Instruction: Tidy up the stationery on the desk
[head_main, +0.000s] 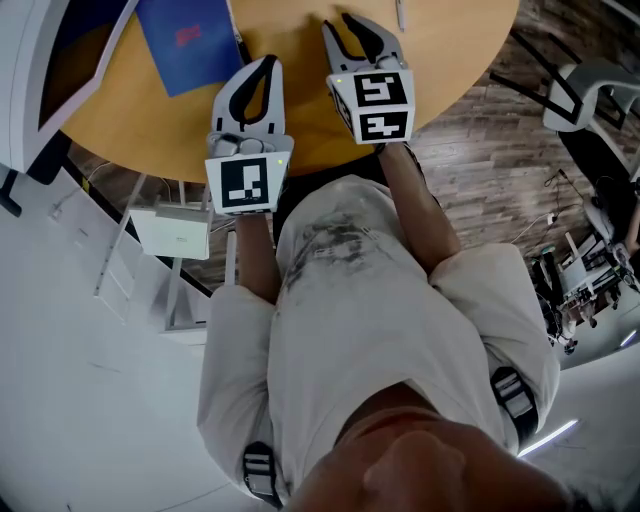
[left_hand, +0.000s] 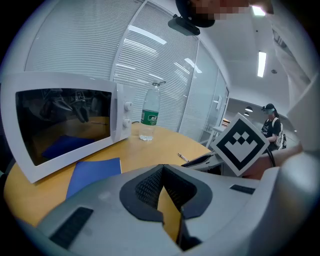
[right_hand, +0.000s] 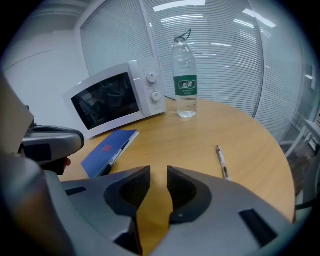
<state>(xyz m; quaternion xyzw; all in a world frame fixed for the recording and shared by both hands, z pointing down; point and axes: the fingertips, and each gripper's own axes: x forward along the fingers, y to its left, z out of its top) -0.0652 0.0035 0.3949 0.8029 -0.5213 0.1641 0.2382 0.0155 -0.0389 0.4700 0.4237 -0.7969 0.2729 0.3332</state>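
The pen (right_hand: 221, 162) is the piece I would go for first. It lies alone on the bare wood of the counter (right_hand: 240, 130), ahead and to the right of the right tongs (right_hand: 158, 172) and well apart from everything else. It looks slim, light and hard, with a smooth barrel, so I expect it to roll or skid if a pad nudges it from one side. I would close on the middle of the barrel, across its length, so it neither pivots nor squirts out. The blue notebook (right_hand: 107, 150) lies flat further left, just in front of the microwave (right_hand: 117, 97), with a dark marker (right_hand: 112, 159) lying along its near edge. The notebook seems thin with a soft cover, light but likely to droop when lifted. I judge an edge or corner the only place to pinch it, since nothing on its flat face offers a hold. The marker should handle much like the pen. The right tongs stand apart with a narrow gap and nothing between them. The left tongs (left_hand: 161, 167) have their tips together and are empty, hanging over the near rim of the counter. A water bottle (right_hand: 185, 80) stands upright beside the microwave at the far side.
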